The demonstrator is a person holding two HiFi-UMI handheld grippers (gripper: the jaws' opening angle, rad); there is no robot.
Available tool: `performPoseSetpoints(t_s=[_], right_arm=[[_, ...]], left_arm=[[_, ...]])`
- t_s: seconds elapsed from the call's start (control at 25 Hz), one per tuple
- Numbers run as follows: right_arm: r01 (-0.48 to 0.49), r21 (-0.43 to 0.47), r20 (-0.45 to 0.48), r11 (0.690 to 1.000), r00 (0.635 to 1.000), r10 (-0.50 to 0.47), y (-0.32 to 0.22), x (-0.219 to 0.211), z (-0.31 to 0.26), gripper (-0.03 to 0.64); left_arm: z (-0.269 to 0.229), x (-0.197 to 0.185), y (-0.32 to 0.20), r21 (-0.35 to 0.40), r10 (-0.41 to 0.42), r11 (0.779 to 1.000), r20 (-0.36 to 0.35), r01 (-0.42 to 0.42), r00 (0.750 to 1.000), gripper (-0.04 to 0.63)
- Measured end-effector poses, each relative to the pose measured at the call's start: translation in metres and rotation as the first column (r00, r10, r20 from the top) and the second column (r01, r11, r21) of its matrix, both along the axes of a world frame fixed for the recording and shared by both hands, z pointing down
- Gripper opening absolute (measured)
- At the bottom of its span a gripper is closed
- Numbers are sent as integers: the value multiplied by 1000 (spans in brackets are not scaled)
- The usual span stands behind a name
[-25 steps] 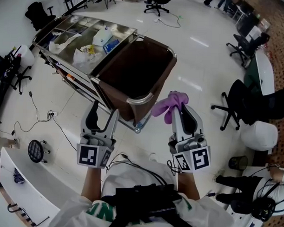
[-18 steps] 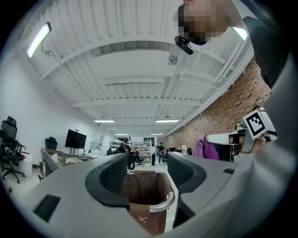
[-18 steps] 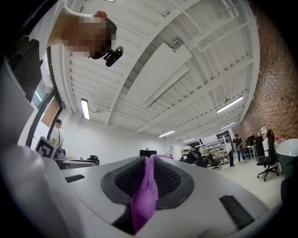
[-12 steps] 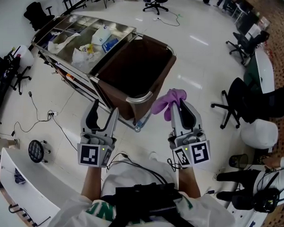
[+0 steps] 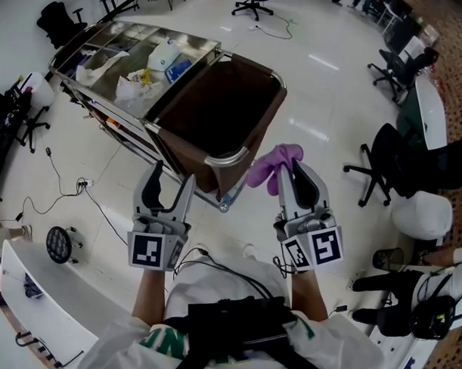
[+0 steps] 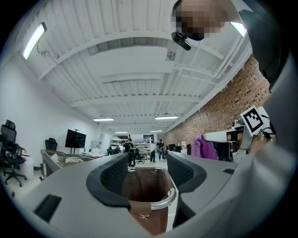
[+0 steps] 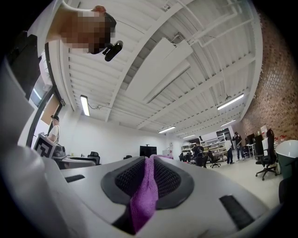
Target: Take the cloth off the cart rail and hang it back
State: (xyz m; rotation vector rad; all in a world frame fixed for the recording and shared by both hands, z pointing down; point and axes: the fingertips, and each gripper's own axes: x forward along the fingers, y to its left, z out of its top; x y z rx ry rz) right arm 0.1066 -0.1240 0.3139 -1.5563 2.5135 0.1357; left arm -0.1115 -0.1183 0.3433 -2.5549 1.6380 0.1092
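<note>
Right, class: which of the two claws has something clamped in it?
The right claw: its jaws pinch the purple cloth; the left claw stands open and empty.

You hold two grippers: one left gripper [image 5: 173,178], one right gripper [image 5: 290,176]. There is one purple cloth [image 5: 274,160], one cart [image 5: 119,34] at far left, one brown bag [image 5: 218,111], and at least four black office chairs [image 5: 390,167].

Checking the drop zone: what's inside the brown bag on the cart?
Only the brown bag's dark lining shows; nothing visible inside. Its deep bottom is in shadow, so small items can't be ruled out. The purple cloth is outside, clamped in the right tool.
</note>
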Motion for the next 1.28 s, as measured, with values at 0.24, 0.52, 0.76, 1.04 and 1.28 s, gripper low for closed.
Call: performPoseSetpoints(t_s=[0.24,0.52,0.76,1.04,1.28], right_arm=[[-6,-9,-12,1000,1000,6,-11,3,4,78],[15,0,-44,1000,999,-15,-42,-1,3,78],[57,-1,-42,998,998,-57,-83,-17,3,78],[107,-9,27,994,994,-107,-126,-42,-2,78],[97,-79,-3,992,995,-97,-135,-44,30,78]], left_arm=[[-8,5,-3,-15,5,1000,-37,-5,999,261],[-8,0,-5,-15,-2,1000,-42,1,999,261],[-8,-3,-4,-19,-10,1000,-44,9,999,261],[-3,-7,-5,-32,-14,999,-34,13,999,261],[-1,-11,-4,-45,-20,999,-40,18,999,261]])
